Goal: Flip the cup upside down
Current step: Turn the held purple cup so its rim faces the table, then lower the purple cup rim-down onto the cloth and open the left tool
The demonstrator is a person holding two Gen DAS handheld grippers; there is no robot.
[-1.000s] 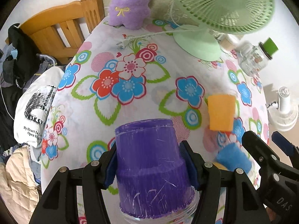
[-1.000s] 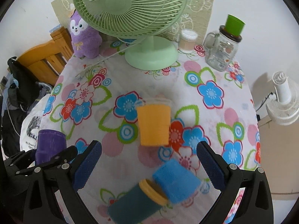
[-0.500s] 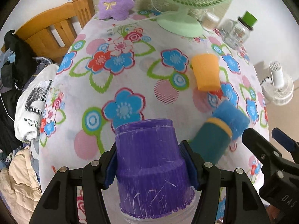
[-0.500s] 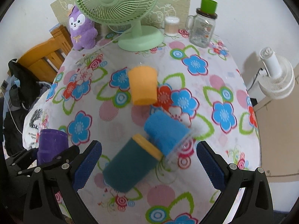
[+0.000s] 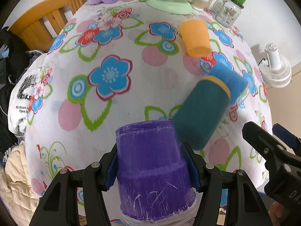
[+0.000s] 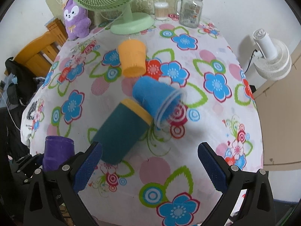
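My left gripper (image 5: 150, 162) is shut on a purple cup (image 5: 152, 169), held base up above the near table edge. The cup also shows at the lower left of the right wrist view (image 6: 56, 150). My right gripper (image 6: 150, 167) is open and empty above the flowered tablecloth (image 6: 216, 82). Ahead of it a teal cup with a yellow rim (image 6: 122, 130) and a blue cup (image 6: 154, 98) lie on their sides, touching. An orange cup (image 6: 132, 57) lies tilted farther back. The same cups show in the left wrist view: teal (image 5: 201, 113), blue (image 5: 229, 79), orange (image 5: 195, 37).
A green desk fan (image 6: 120, 5), a purple plush toy (image 6: 76, 18), a glass jar with green lid (image 6: 191, 7) and a small container (image 6: 160, 10) stand at the table's back. A wooden chair (image 5: 45, 26) is at left, a white floor fan (image 6: 270, 56) at right.
Both grippers have pulled back toward the near table edge and risen, so the cups look farther ahead. The left stays shut on the purple cup. The right stays open.
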